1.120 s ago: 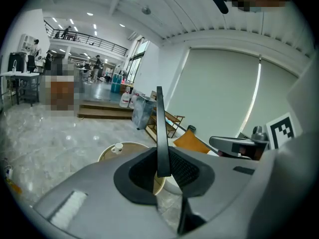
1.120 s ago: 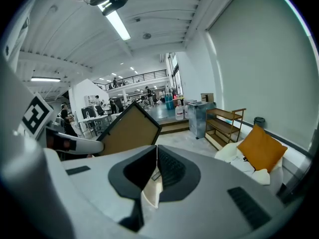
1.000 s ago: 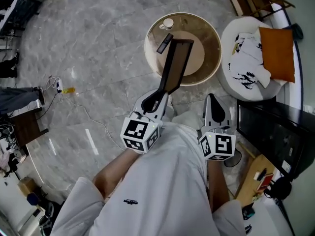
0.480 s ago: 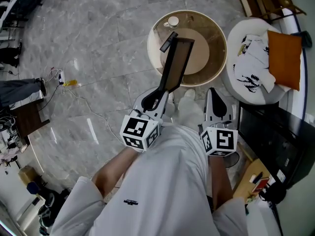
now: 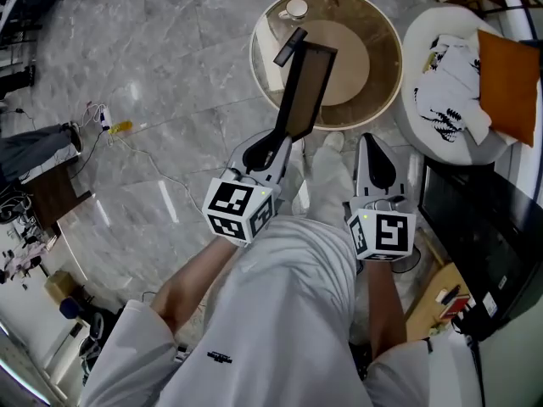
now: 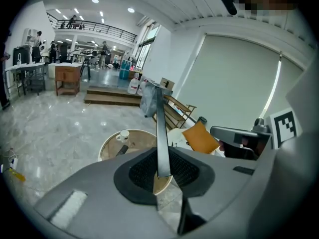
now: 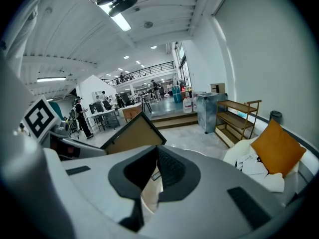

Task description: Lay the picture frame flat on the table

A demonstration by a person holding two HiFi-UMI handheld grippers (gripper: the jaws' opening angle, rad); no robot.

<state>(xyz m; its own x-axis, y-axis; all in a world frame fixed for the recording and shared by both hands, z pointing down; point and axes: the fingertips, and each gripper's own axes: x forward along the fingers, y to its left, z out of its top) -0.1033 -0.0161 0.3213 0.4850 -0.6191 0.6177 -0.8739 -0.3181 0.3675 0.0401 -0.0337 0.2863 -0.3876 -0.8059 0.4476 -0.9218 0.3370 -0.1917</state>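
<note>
The left gripper (image 5: pixel 282 142) is closed on the bottom edge of the picture frame (image 5: pixel 305 87). In the left gripper view the frame shows edge-on as a thin dark strip (image 6: pixel 160 128), rising from between the pads of the left gripper (image 6: pixel 159 176) toward twelve o'clock.

In the head view the frame leans away from the person toward one o'clock, and its far end lies over the near left part of the round counter (image 5: pixel 386 83). The views do not show whether it touches the top. The frame is not flat; it stands up in the grip.

The right gripper (image 5: pixel 371 147) is at three o'clock of the left one, apart from it and level with it. In its own view the jaws of the right gripper (image 7: pixel 149 183) stand a little apart with nothing between them. The frame's tan face with its dark border (image 7: pixel 134 133) sits at ten o'clock of them.

A white cup (image 5: pixel 296 8) stands on the counter near the far rim, at about eleven o'clock of the counter's middle. A short dark bar (image 5: pixel 289 47) lies just beside the frame's far left corner.

At three o'clock of the counter is a pale armchair (image 5: pixel 441 147) with an orange cushion (image 5: pixel 509 83). The floor (image 5: pixel 153 83) is grey stone.
</note>
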